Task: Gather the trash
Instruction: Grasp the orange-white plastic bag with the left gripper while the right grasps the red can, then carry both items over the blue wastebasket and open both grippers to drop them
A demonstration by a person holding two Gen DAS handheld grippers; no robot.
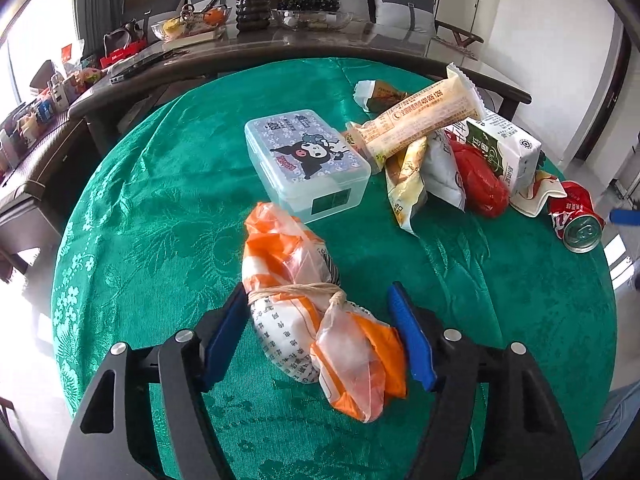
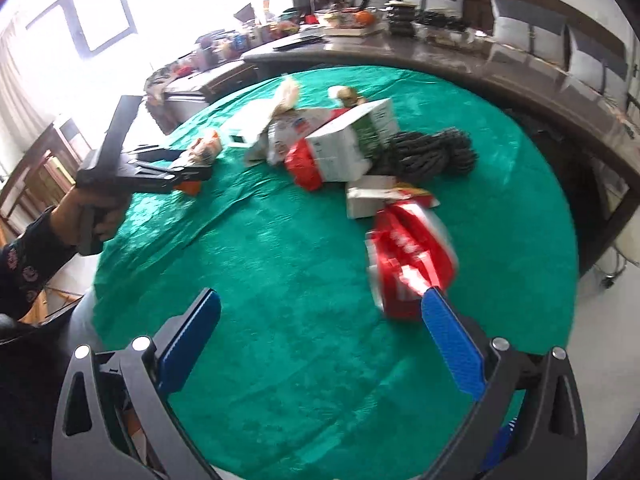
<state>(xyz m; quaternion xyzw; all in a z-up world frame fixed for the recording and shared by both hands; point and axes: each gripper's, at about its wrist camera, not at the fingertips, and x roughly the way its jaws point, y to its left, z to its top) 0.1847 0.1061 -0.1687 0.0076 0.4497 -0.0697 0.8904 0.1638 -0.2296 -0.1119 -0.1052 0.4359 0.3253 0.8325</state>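
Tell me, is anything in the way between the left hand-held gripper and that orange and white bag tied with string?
No, nothing visible is in the way. The orange and white bag already lies between the blue fingers of the left hand-held gripper. The clear plastic box sits farther back on the green tablecloth.

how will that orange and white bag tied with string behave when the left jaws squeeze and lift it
The orange and white bag looks like thin crinkled plastic, so it will probably squash and feel slippery. The string cinches its middle, so both ends may droop. It is likely light for its size.
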